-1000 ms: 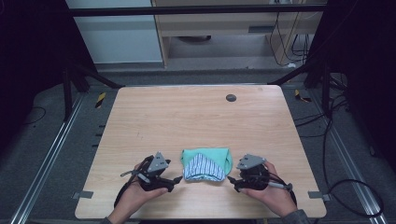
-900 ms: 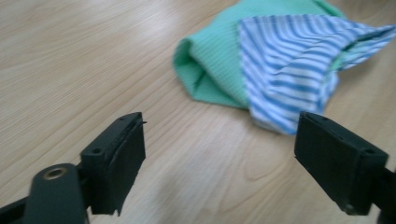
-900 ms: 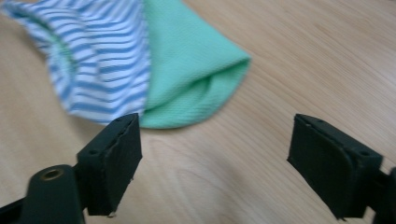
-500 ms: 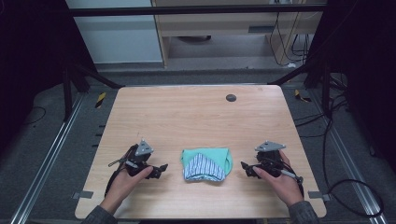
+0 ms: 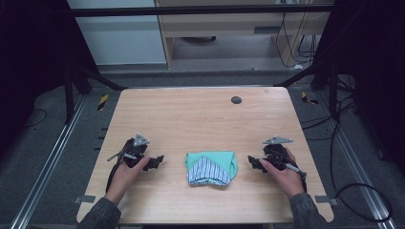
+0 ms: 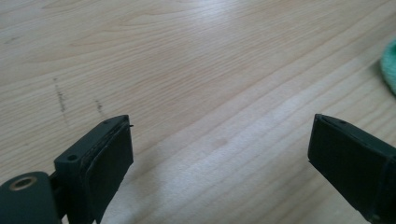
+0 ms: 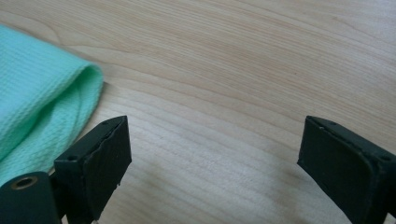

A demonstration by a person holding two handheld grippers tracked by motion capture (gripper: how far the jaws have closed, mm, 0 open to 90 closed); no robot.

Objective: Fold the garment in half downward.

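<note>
- The tabletop (image 5: 200, 119) is pale wood with a fine grain, bare over most of its width; the left gripper view shows a few faint dark scuffs on it.
- Near the front edge, two hands come in from below, each holding tongs low over the wood.
- The left tongs (image 5: 156, 162) have their jaws wide apart with nothing between them, pointing toward the middle.
- The right tongs (image 5: 252, 162) are likewise spread wide and empty, pointing inward.
- Between them, apart from both, lies a folded cloth (image 5: 211, 167), mint green with a blue-and-white striped part on top; its green edge shows just beside the right tongs' jaw in the right gripper view.
- Farther back sits a small dark round disc (image 5: 236, 99), well apart from the cloth.
- Beyond the tabletop, a grey floor (image 5: 229, 71), dark frame bars, trailing cables and pale cabinets.
</note>
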